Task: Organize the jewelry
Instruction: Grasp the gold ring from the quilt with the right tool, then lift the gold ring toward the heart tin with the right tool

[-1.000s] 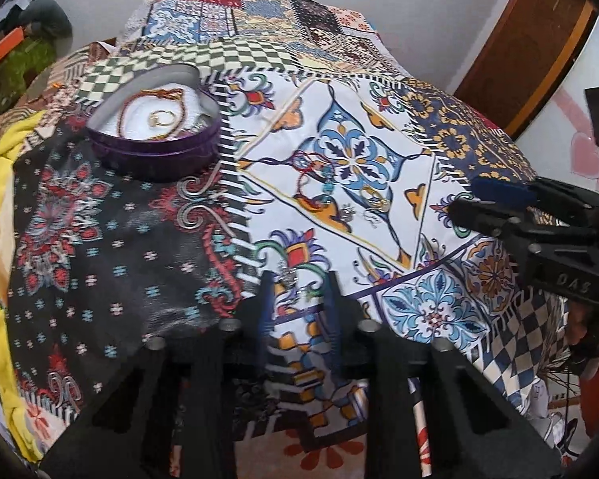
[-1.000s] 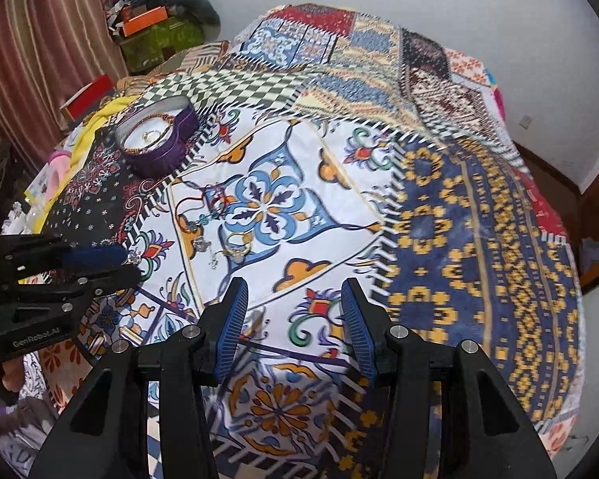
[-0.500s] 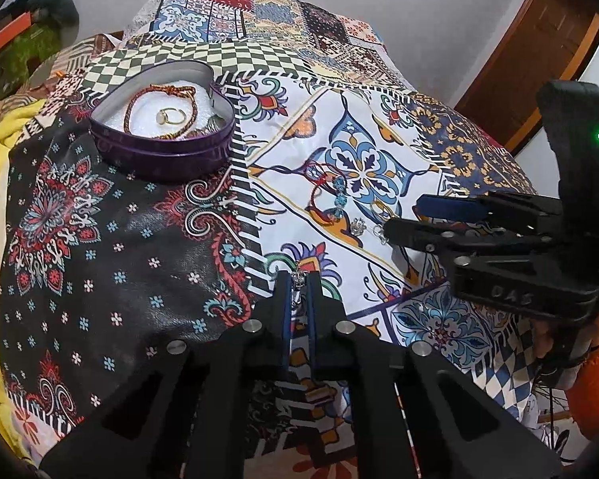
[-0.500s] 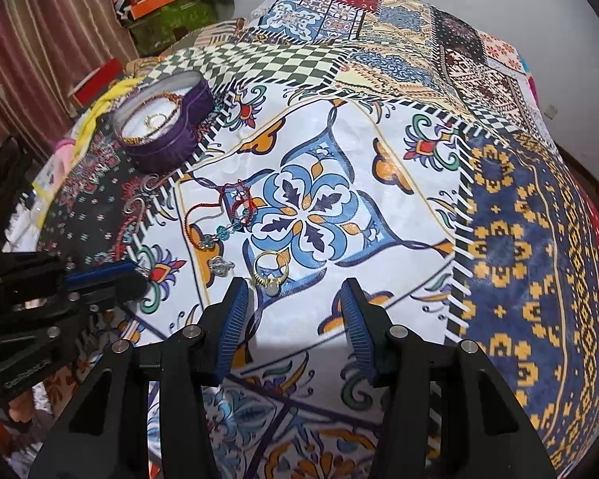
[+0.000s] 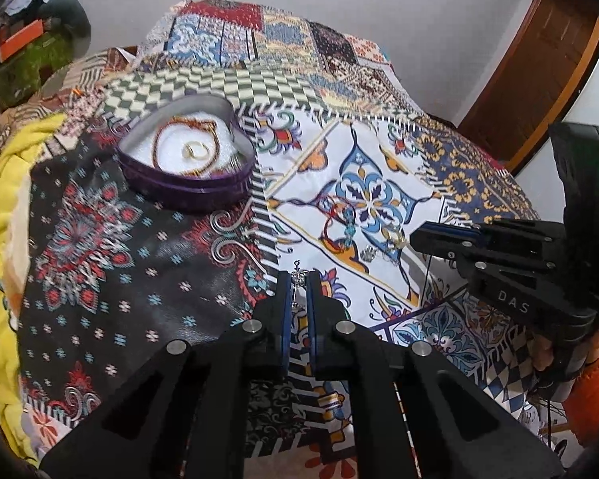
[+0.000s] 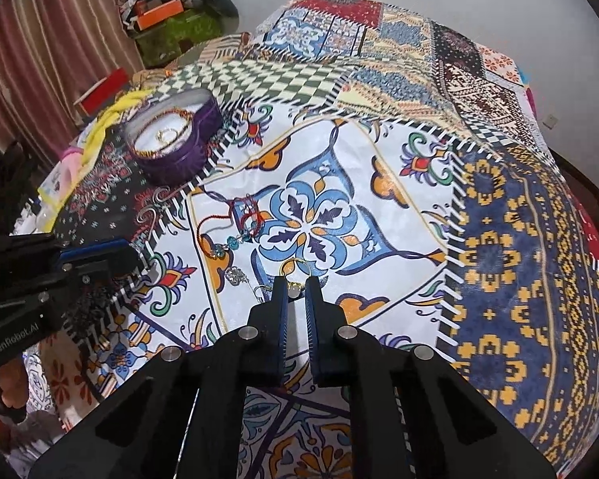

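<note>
The silver earring (image 5: 296, 279) is pinched between the pads of the left gripper (image 5: 297, 284), with its hook end standing just above the fingertips; it appears lifted off the patchwork bedspread (image 5: 100, 279). The gold ring (image 6: 294, 275) lies on the white floral panel of the bedspread, and the right gripper (image 6: 295, 291) has its fingers drawn in close on either side of the ring's lower part; whether the pads already bear on it cannot be told, as a narrow gap shows between them. The likely step in hand is to secure both pieces and carry them to the purple heart-shaped tin (image 5: 187, 171), which stands open on the dark panel, well apart from both grippers, and already holds a beaded bracelet (image 5: 167, 135) and a ring. To perform it well: close the right fingers fully on the ring's band before lifting, then lift straight up so that the ring does not snag the cloth. Keep the left pinch firm during travel, since the earring is small and held only by its middle. Bring each piece above the tin's white lining before releasing. Other pieces remain on the white panel: a red cord bracelet with turquoise beads (image 6: 235, 235) and a small silver piece (image 6: 235, 276) just beside the right gripper. Avoid dragging these.
</note>
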The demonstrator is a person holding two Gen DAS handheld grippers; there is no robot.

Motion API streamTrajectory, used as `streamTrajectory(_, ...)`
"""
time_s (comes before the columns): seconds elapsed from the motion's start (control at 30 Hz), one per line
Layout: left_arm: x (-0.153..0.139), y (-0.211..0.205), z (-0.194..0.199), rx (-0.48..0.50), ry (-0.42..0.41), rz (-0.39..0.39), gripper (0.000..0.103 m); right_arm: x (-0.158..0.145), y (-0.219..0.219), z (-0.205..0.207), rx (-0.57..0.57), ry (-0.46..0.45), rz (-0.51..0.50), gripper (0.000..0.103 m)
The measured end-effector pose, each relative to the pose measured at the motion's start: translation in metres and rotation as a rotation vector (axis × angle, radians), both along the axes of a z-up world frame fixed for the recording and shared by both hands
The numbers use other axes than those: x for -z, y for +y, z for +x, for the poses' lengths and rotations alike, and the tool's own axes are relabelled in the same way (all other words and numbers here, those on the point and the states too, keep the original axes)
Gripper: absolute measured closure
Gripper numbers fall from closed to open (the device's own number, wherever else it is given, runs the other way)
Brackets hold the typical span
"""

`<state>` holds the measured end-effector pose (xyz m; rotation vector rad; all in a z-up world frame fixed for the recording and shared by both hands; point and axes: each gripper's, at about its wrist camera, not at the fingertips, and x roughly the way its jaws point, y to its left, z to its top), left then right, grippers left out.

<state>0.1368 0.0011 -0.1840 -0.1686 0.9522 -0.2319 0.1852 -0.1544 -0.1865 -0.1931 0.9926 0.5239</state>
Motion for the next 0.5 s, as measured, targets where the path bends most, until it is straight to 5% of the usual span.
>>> streamTrajectory(0.33,-0.021,0.005,-0.006,-0.018,-0.058,0.013,0.098,-0.015,-0.002,0.003,-0.01,0.018,0.006,0.093)
streamTrajectory(0.5,-0.021,0.005,-0.006,-0.016,-0.058,0.01,0.098,-0.01,0.002,0.018,0.005,0.055,0.001,0.079)
